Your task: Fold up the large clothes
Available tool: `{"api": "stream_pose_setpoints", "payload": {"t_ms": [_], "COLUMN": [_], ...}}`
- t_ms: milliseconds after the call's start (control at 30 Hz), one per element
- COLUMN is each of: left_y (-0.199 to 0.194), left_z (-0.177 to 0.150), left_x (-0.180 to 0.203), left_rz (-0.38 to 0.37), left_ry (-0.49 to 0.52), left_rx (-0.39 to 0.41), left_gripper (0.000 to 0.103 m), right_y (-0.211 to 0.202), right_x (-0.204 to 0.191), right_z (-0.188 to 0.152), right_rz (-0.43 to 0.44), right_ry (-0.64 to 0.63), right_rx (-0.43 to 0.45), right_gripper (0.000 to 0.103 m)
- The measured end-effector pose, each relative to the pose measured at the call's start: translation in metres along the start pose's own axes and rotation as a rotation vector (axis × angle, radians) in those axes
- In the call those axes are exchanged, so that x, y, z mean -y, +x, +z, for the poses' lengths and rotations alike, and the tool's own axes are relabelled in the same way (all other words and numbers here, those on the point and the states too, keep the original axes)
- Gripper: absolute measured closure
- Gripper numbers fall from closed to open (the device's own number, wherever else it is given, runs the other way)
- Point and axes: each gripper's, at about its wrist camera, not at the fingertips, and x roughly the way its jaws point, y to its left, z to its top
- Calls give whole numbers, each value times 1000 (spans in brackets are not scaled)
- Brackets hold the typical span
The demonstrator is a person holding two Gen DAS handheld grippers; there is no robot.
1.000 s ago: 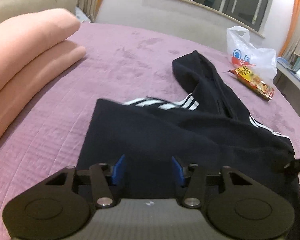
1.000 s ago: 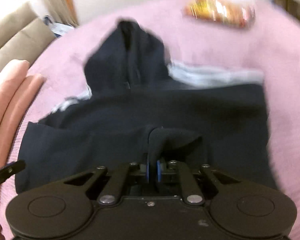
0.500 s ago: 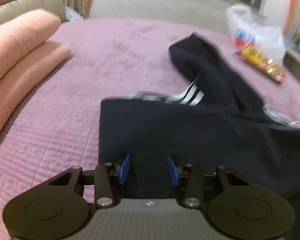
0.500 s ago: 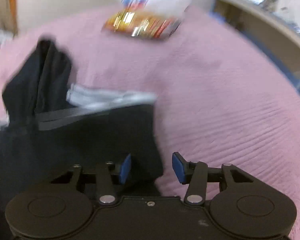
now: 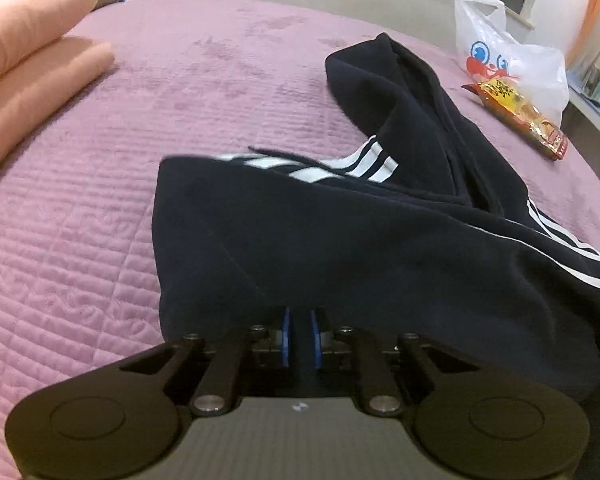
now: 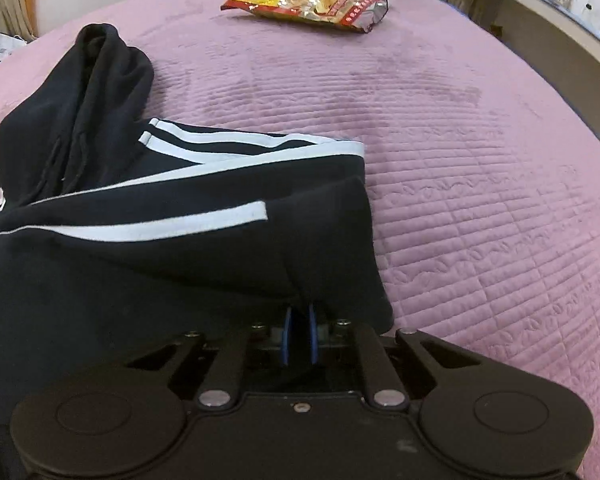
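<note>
A black hoodie with white sleeve stripes (image 5: pixel 340 240) lies partly folded on the purple quilted bed (image 5: pixel 100 200), its hood (image 5: pixel 384 76) pointing away. My left gripper (image 5: pixel 300 336) is shut on the hoodie's near left edge. My right gripper (image 6: pixel 300 332) is shut on the near right corner of the hoodie (image 6: pixel 180 248), where the cloth bunches between the blue pads. The striped sleeves (image 6: pixel 220 148) lie folded across the body.
A folded pink blanket (image 5: pixel 24 60) lies at the left. A white plastic bag (image 5: pixel 508 52) and a snack packet (image 5: pixel 516 116) lie beyond the hoodie; the packet (image 6: pixel 308 4) is far ahead in the right view. A shelf (image 6: pixel 540 8) runs along the right side.
Both grippers were open half a second ago and have closed on the hoodie's near edge. The right gripper had released an earlier hold and moved right to the corner.
</note>
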Motion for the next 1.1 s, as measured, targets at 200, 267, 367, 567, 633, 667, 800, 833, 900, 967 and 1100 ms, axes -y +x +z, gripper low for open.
{"api": "stream_pose_setpoints", "payload": {"t_ms": [200, 267, 367, 567, 633, 667, 800, 833, 900, 967, 1100], "left_y": [-45, -47, -28, 47, 78, 93, 139, 148, 165, 178, 195], "left_z": [39, 70, 114, 184, 195, 201, 215, 219, 224, 226, 232], "left_x": [18, 25, 32, 29, 25, 21, 12, 11, 9, 5, 4], "left_rz": [-107, -152, -179, -205, -229, -254, -322, -311, -314, -349, -365], "left_ry": [75, 95, 86, -3, -61, -89, -138, -149, -170, -203, -217], "left_rx": [184, 236, 235, 142, 90, 67, 9, -1, -31, -60, -78], "left_gripper": [80, 75, 74, 57, 57, 56, 59, 58, 58, 58, 93], "right_y": [-28, -51, -75, -37, -10, 2, 43, 51, 67, 81, 108], "right_x": [11, 10, -7, -56, -73, -79, -111, -119, -130, -144, -173], "right_z": [3, 11, 34, 105, 130, 140, 179, 187, 197, 206, 217], "right_rz": [101, 138, 196, 358, 403, 425, 440, 442, 440, 449, 376], "right_ry": [-81, -107, -164, -231, -214, -201, -154, -142, -100, -76, -97], "right_rx": [49, 139, 276, 382, 354, 344, 317, 309, 286, 248, 201], "right_gripper": [86, 79, 72, 64, 62, 53, 44, 44, 44, 44, 53]}}
